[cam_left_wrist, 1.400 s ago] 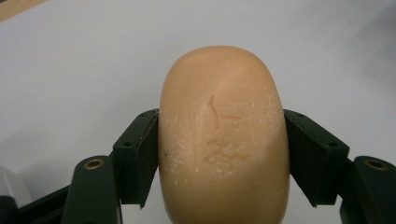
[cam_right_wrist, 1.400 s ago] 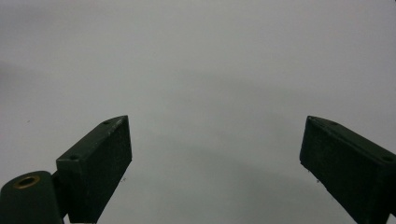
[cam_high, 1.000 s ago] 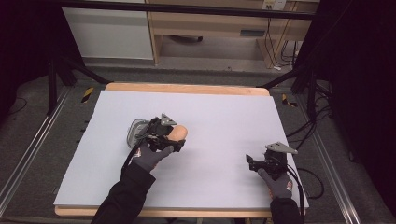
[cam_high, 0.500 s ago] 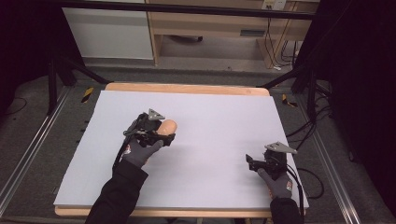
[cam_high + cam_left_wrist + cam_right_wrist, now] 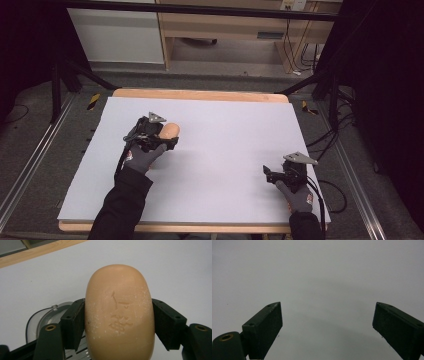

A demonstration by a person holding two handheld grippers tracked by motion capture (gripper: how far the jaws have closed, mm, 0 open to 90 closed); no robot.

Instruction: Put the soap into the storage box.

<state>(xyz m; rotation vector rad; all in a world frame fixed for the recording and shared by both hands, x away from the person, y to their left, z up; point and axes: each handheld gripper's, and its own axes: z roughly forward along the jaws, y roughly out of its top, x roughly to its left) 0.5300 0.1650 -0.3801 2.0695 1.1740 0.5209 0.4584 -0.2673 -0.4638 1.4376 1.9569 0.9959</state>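
A tan oval bar of soap [image 5: 117, 322] with a stamped mark sits clamped between the two black jaws of my left gripper [image 5: 118, 303], which is shut on its sides. In the high view this gripper [image 5: 159, 136] hovers over the left middle of the white board [image 5: 225, 135], the soap [image 5: 171, 130] sticking out to its right. A silvery round dish [image 5: 43, 318] with slats lies under the gripper at lower left. My right gripper [image 5: 270, 175] rests near the board's front right, jaws wide open [image 5: 327, 322] with only bare white surface between them.
The white board lies on a wooden table [image 5: 200, 94] whose edge shows at the back. Black frame legs [image 5: 320, 80] and cables [image 5: 330, 140] stand to the right, and a cabinet [image 5: 117, 37] sits beyond the table.
My left gripper has carried the soap to the left and farther from the person. The right gripper has stayed where it was, still open.
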